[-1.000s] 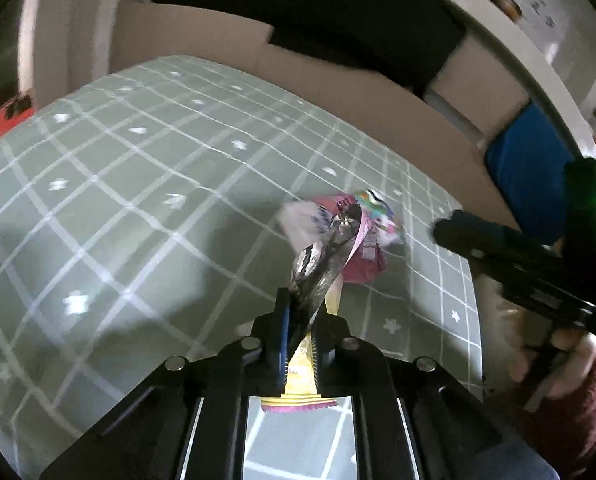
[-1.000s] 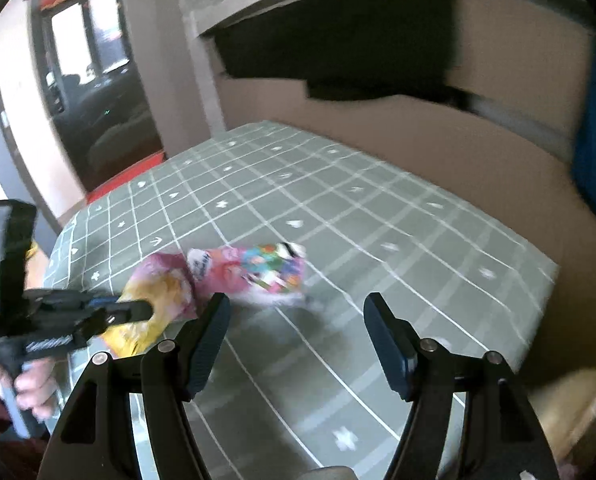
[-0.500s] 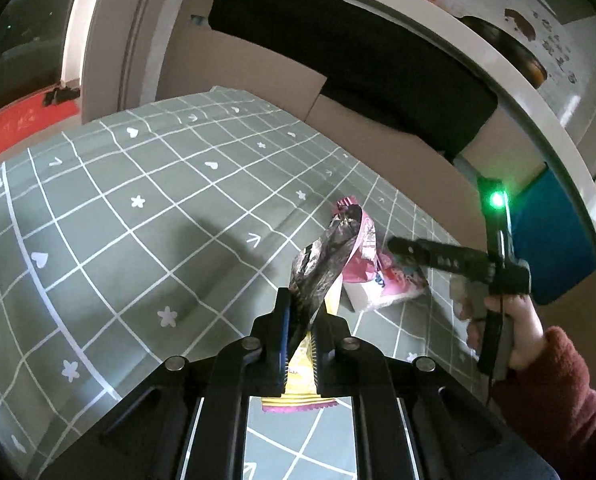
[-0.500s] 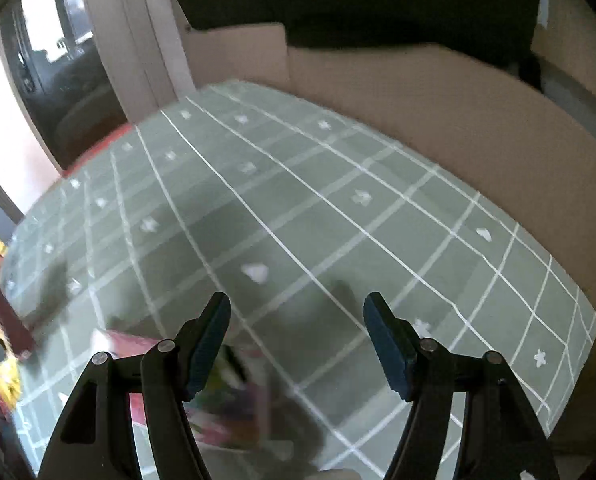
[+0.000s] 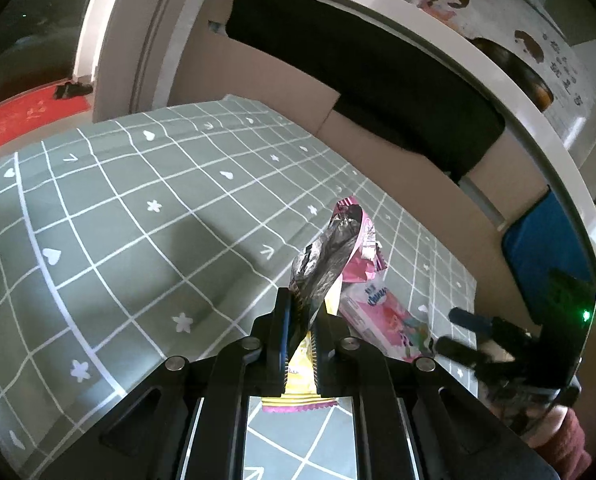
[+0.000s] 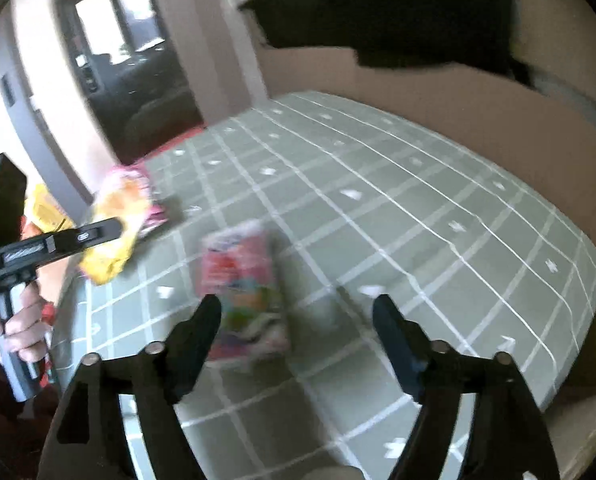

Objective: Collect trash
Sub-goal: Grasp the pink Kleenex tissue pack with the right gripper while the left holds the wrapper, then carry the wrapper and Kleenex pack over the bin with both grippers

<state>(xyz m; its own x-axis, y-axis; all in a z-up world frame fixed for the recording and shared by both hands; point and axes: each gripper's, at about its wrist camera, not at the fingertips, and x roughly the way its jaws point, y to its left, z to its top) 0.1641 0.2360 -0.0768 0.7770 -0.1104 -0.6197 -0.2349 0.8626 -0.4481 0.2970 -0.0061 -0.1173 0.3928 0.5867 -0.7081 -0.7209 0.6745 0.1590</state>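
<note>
My left gripper [image 5: 301, 316] is shut on a crumpled snack bag [image 5: 329, 252], pink and yellow outside and silver inside, held above the green checked tablecloth [image 5: 138, 232]. The same bag [image 6: 118, 216] shows in the right wrist view beside the left gripper [image 6: 110, 226]. A pink carton with cartoon print [image 5: 385, 326] lies flat on the cloth; it is blurred in the right wrist view [image 6: 244, 292]. My right gripper [image 6: 296, 314] is open, with the carton's near end by its left finger. It also shows in the left wrist view [image 5: 449, 330], right of the carton.
A brown cardboard wall [image 5: 397, 168] with a dark opening [image 5: 357, 72] stands behind the table. A blue panel [image 5: 545, 240] is at the right. The table's right edge [image 6: 585, 320] is near. A red mat [image 5: 26, 116] lies on the floor at the left.
My right gripper has swung back to the pink carton, which now sits by its left finger. My left gripper still holds the snack bag and has lifted and turned slightly.
</note>
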